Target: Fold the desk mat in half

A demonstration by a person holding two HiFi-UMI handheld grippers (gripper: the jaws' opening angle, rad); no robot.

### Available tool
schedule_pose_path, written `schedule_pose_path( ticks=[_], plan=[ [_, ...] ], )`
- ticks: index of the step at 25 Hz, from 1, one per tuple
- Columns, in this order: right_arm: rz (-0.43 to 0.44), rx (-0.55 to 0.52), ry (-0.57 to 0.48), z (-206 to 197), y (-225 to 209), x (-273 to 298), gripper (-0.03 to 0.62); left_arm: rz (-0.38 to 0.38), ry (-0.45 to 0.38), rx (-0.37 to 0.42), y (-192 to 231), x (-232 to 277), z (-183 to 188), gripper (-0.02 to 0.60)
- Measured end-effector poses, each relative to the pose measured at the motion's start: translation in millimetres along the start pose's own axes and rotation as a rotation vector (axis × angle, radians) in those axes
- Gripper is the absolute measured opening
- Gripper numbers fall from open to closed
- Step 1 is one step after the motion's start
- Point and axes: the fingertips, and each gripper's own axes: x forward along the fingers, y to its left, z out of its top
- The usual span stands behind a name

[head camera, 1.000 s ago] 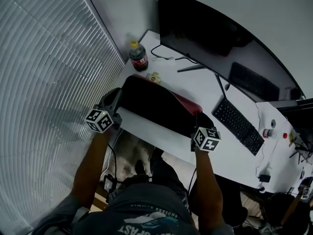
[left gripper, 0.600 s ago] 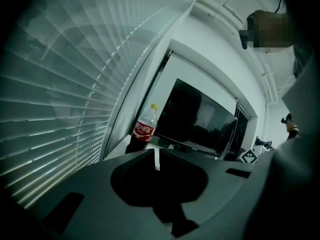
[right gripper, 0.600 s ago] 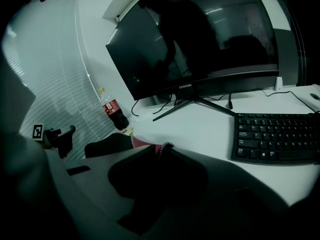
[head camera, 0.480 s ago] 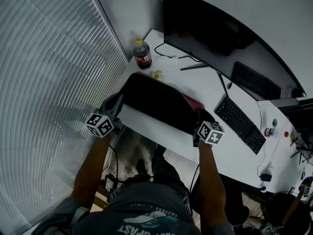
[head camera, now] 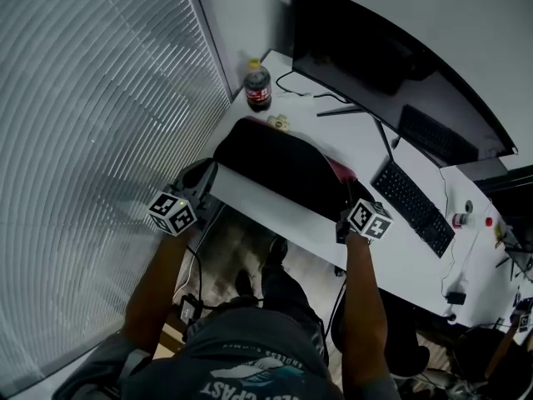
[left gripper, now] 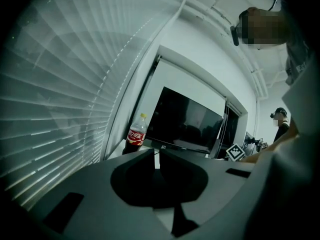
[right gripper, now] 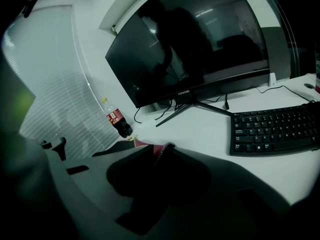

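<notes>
Your right gripper (right gripper: 159, 148) is opening around the folded desk mat (head camera: 279, 169); your left gripper (left gripper: 156, 156) is clenched on nothing. Withdraw level, so the edges stay aligned.

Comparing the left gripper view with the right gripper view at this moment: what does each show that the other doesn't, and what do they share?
Only the left gripper view: a person standing in the background, right of the screen. Only the right gripper view: the keyboard, and the desk mat's red edge between the jaws of the right tool, which are opening. Both: the cola bottle, the monitor and the window blinds.
</notes>
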Motion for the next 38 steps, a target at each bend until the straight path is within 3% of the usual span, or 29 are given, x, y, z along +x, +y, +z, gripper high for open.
schedule_pose_path(
  ticks=[3, 5, 6, 7, 15, 20, 24, 25, 32, 38],
  plan=[
    [0.038, 0.045, -0.016, 4.1, 5.9, -4.7, 0.098, -0.005, -0.009, 0.014, -2.7, -14.1, 5.0, 0.021],
    [0.059, 0.070, -0.011, 3.3, 9.7, -6.9, 0.147, -0.006, -0.013, 0.018, -4.1, -22.7, 7.3, 0.021],
    [0.061, 0.077, -0.008, 2.9, 10.4, -8.2, 0.292, -0.006, -0.014, 0.018, -4.7, -26.7, 8.5, 0.021],
    [0.059, 0.081, -0.006, 3.3, 10.4, -10.2, 0.334, -0.005, -0.015, 0.018, -5.4, -30.3, 10.2, 0.021],
    [0.021, -0.017, -0.066, 33.0, 14.7, -49.4, 0.333, -0.017, -0.035, 0.044, -22.6, -53.3, 28.4, 0.021],
    [0.050, -0.121, -0.176, 76.2, 53.2, -99.4, 0.237, -0.072, -0.023, 0.104, -56.2, -59.6, 62.0, 0.021],
    [0.119, -0.240, -0.249, 96.2, 112.7, -141.1, 0.064, -0.094, -0.030, 0.163, -77.5, -85.5, 81.1, 0.021],
    [0.136, -0.271, -0.263, 98.6, 129.2, -151.9, 0.049, -0.095, -0.030, 0.179, -81.2, -92.7, 84.8, 0.021],
    [0.254, -0.476, -0.320, 104.5, 235.3, -221.7, 0.026, -0.075, -0.028, 0.269, -104.7, -142.5, 106.7, 0.021],
    [0.362, -0.589, -0.353, 82.6, 309.8, -278.5, 0.026, -0.085, -0.056, 0.353, -125.1, -193.3, 116.8, 0.021]
  ],
)
